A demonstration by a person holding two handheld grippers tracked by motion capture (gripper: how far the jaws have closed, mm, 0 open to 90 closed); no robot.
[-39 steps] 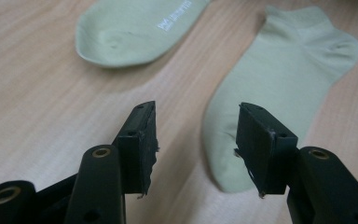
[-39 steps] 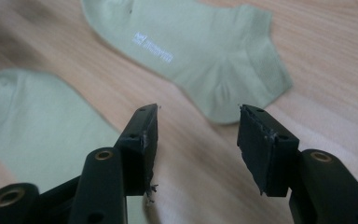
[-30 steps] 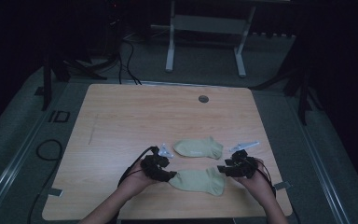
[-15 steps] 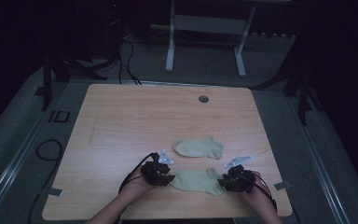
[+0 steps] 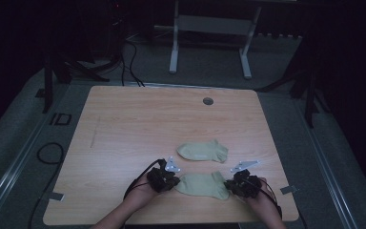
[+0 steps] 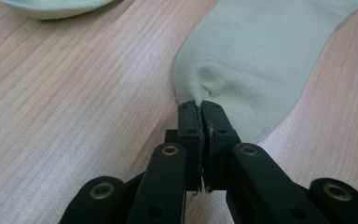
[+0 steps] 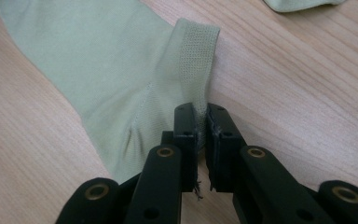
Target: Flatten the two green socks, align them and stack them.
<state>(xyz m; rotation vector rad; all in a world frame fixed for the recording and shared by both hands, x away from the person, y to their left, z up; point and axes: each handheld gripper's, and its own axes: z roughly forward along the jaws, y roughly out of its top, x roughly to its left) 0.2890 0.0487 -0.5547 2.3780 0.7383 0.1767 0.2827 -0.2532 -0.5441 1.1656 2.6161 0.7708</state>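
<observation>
Wooden bench point(image 5: 138, 129), light grain, small round grommet point(image 5: 208, 101) near far edge. Two pale green socks on it. Far sock point(image 5: 203, 150) lies flat, alone, just beyond the near one. Near sock point(image 5: 202, 185) flat by the front edge, between both hands. Left gripper point(image 5: 170, 177) clenched on the sock's toe-end edge, fabric puckered at the tips point(image 6: 200, 106). Right gripper point(image 5: 229, 185) grasping the ribbed cuff point(image 7: 196, 51) corner, jaws pinched on the fabric point(image 7: 200, 116). Both grippers low at the bench surface.
</observation>
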